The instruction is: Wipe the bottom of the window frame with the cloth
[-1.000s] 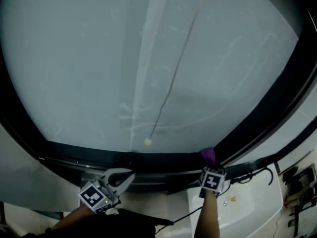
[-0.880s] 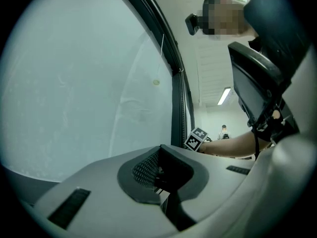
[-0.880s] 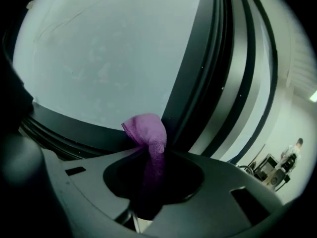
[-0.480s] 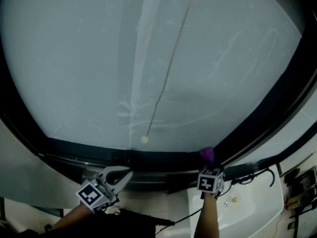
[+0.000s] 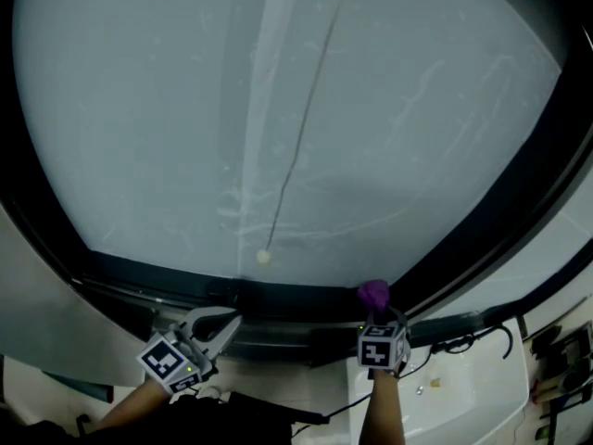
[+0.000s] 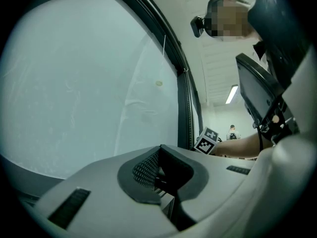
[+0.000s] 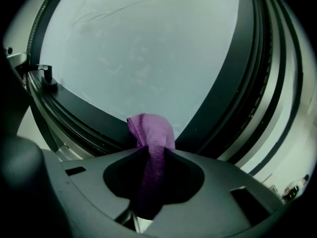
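The window's dark bottom frame runs under a large frosted pane. My right gripper is shut on a purple cloth, and the cloth's bunched end presses on the frame near its lower right corner. In the right gripper view the cloth sticks out from between the jaws of the right gripper against the dark frame. My left gripper hovers just below the frame to the left, shut and holding nothing. The left gripper looks along the glass.
A thin pull cord ending in a pale bead hangs in front of the glass. A white ledge with black cables lies below right. A small latch sits on the frame's left part. A person stands far back.
My right gripper has slid the purple cloth a little to the left along the bottom frame. The left gripper has drifted slightly left and stays shut.
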The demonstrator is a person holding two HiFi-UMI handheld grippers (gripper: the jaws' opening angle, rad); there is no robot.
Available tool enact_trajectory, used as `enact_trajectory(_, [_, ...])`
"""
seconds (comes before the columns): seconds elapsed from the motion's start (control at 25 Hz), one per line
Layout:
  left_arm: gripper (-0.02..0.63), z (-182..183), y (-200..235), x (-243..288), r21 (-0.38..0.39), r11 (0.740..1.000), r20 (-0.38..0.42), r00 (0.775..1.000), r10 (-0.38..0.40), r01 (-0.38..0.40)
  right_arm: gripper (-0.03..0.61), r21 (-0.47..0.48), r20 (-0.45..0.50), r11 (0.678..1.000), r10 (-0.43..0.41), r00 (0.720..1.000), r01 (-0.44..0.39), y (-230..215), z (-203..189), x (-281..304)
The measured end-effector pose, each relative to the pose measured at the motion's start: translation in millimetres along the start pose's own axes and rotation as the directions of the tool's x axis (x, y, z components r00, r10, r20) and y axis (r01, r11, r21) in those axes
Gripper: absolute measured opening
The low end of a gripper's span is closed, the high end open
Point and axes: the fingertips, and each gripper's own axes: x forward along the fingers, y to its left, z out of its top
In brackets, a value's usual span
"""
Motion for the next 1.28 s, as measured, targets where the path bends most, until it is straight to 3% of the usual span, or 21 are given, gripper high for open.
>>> enact_trajectory(0.4, [0.005, -1.4, 0.8, 0.0, 0.016, 1.0, 0.02, 0.999, 0.025, -0.025, 0.084, -0.05, 0.03, 0.995, 0.087, 0.996, -0.085, 25.8, 8.4, -6.9])
enact_trajectory(0.72, [0.004, -2.5, -5.7, 1.5, 0.0, 0.999, -0.006, 0.999, -0.043, 0.043, 0.084, -0.056, 0.035, 0.991, 0.123, 0.992, -0.121, 49.6, 15.0, -13.7])
enact_trajectory(0.84, [0.003, 4.5, -4.0, -4.9, -0.022, 0.998, 0.025, 0.998, -0.052, 0.052, 0.084, -0.063, 0.035, 0.99, 0.128, 0.991, -0.126, 57.3, 17.2, -18.3])
enact_trajectory(1.04, [0.003, 12.7, 7.5, -24.1, -0.028, 0.999, 0.051, 0.999, -0.014, 0.015, 0.084, -0.081, 0.04, 0.987, 0.142, 0.989, -0.139, 70.9, 24.5, -24.1])
enact_trajectory(1.28, [0.003, 7.4, 20.2, -50.3, -0.038, 0.999, 0.026, 0.999, 0.035, -0.034, 0.084, -0.107, 0.036, 0.984, 0.145, 0.989, -0.141, 87.5, 31.1, -28.2])
